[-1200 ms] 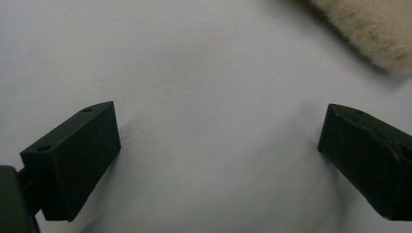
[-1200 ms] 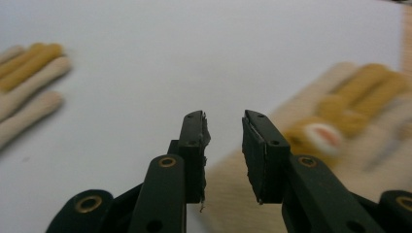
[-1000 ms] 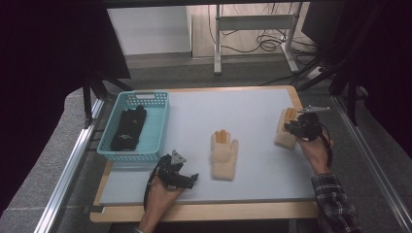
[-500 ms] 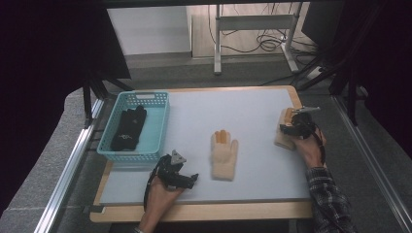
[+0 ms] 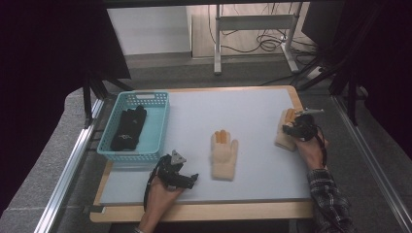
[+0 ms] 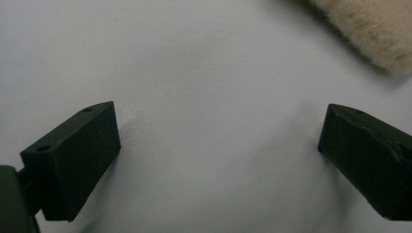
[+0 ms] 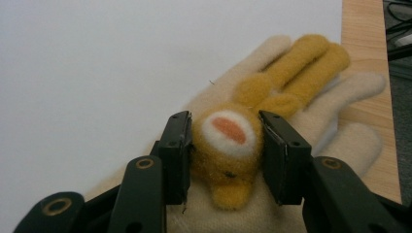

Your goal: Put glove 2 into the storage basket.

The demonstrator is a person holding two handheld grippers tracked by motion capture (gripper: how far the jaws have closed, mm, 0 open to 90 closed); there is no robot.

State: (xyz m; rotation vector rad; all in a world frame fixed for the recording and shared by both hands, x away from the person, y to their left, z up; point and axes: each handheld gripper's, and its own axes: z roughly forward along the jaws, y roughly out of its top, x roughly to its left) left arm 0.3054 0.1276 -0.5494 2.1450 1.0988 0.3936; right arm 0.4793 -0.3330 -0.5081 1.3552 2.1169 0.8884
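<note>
In the high view, a cream glove (image 5: pixel 284 132) with orange fingers lies at the right edge of the counter (image 5: pixel 252 111), partly on the wooden border. The right gripper (image 5: pixel 295 130) rests on it, held by the person's right hand (image 5: pixel 311 150). A second cream glove (image 5: pixel 224 155) lies flat near the middle of the counter, well apart from the first. The left gripper (image 5: pixel 187 180) sits low at the near edge, just left of that second glove. A teal basket (image 5: pixel 158 121) at the left holds a black glove (image 5: pixel 128 128).

In the left gripper view, the jaws stand wide apart over the bare white counter with nothing between them; a fuzzy cream edge of the second glove (image 6: pixel 369 29) shows at the upper right.

In the right gripper view, the jaws have just been closing and now press on both sides of a raised orange patch (image 7: pixel 228 145) with a white and red oval, sewn on the cream glove (image 7: pixel 311 116). The glove lies flat, its orange fingers pointing away toward the wooden border.
</note>
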